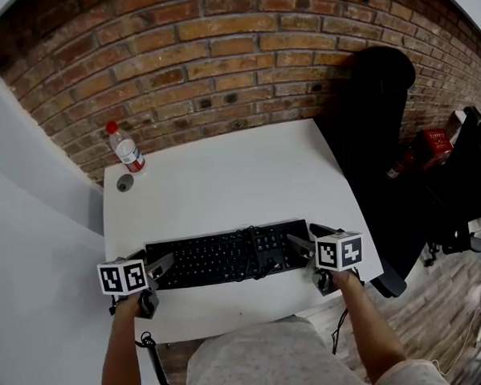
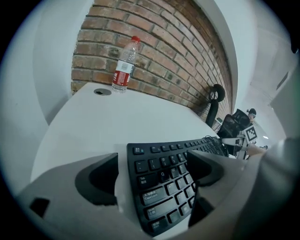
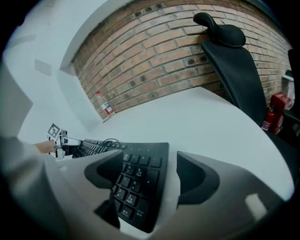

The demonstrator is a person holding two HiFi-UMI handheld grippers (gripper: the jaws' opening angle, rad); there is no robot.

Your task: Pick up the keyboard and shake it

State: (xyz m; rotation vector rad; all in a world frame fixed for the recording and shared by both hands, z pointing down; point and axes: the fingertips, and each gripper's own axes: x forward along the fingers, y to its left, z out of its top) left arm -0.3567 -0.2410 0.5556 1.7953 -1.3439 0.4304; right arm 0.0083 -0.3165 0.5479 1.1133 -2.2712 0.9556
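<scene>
Keyboard (image 1: 228, 257) is flat on the white table (image 1: 223, 172) near the front edge, not lifted yet. Left gripper (image 1: 165, 264) is at its left end and right gripper (image 1: 301, 242) at its right end, both pointing inward. Left gripper view: jaws spread, the Esc/Tab end of the keyboard sits between them, and a strip of table shows between one jaw and the keyboard edge, so no clamp. Right gripper view: same story, jaws apart and straddling the numpad end, with a gap visible on the far side. So both are positioned but neither is pinching anything. Status by my read: approach done; grip, lift and shake are all still to do. Next is to close both sets of jaws on the ends together, then raise it level. The cable (image 1: 253, 242) is bunched on top of the keys around the middle and could flop about during the shake. The bottle (image 1: 126, 149) at the back left corner is well clear
</scene>
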